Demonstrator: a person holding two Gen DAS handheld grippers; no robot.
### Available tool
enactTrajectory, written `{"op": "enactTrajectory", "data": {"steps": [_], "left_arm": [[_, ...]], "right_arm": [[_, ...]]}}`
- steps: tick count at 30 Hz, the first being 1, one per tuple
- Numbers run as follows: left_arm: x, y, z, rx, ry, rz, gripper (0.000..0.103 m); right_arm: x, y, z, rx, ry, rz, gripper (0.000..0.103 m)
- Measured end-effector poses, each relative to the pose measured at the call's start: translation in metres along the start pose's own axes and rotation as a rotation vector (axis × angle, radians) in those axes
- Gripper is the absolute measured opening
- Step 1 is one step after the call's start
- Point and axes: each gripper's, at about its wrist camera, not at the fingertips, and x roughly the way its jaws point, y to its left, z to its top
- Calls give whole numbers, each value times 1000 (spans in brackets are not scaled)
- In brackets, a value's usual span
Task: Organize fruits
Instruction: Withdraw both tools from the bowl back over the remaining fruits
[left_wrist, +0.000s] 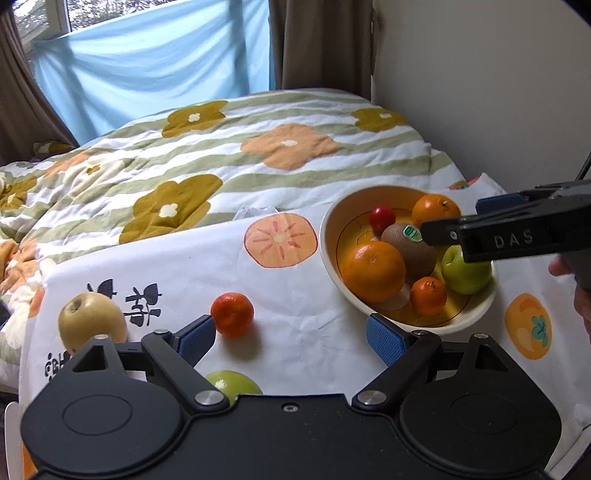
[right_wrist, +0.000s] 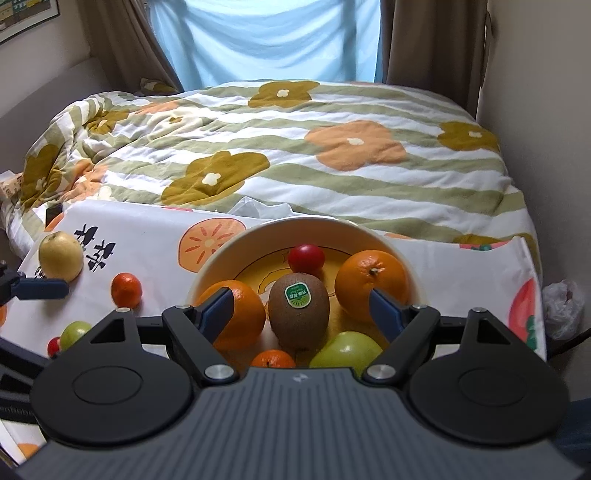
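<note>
The left claw, fingers apart and empty, sits nearer the tangerine at lower left; the right claw, also apart, hovers over the bowl.

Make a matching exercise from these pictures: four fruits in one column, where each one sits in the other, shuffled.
Fruits:
1. kiwi
2. yellow pear
3. small mandarin
4. red cherry tomato

Places:
A. on the cloth, at the far left edge
B. in the bowl, at its middle, sticker facing the right wrist camera
C. on the cloth, just ahead of the left gripper
D. in the bowl, toward its far side

Pairs: 1-B, 2-A, 3-C, 4-D
</note>
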Motion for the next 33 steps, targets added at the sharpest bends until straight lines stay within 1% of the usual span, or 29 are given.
{"op": "enactTrajectory", "data": {"steps": [9, 14, 16, 19, 25, 29, 33], "left_arm": [[-43, -5, -18, -55, -64, 63, 92], [-67, -5, -31, -106, -92, 114, 92], [-76, -3, -36, -131, -102, 137, 92], [-89, 1, -43, -167, -115, 177, 92], [-107, 24, -56, -221, -135, 267, 92], [-109, 49, -60, -265, -131, 286, 92], [-104, 75, -60, -256, -124, 295, 92]], "right_arm": [[-42, 4, -14, -26, -24, 12, 95], [-61, 11, -19, -49, -37, 28, 95], [-67, 15, -21, -55, -27, 22, 95], [-73, 23, -24, -65, -18, 46, 95], [-78, 43, -26, -59, -17, 120, 95], [-77, 59, -21, -60, -22, 141, 95], [-68, 77, -15, -50, -21, 140, 95]]}}
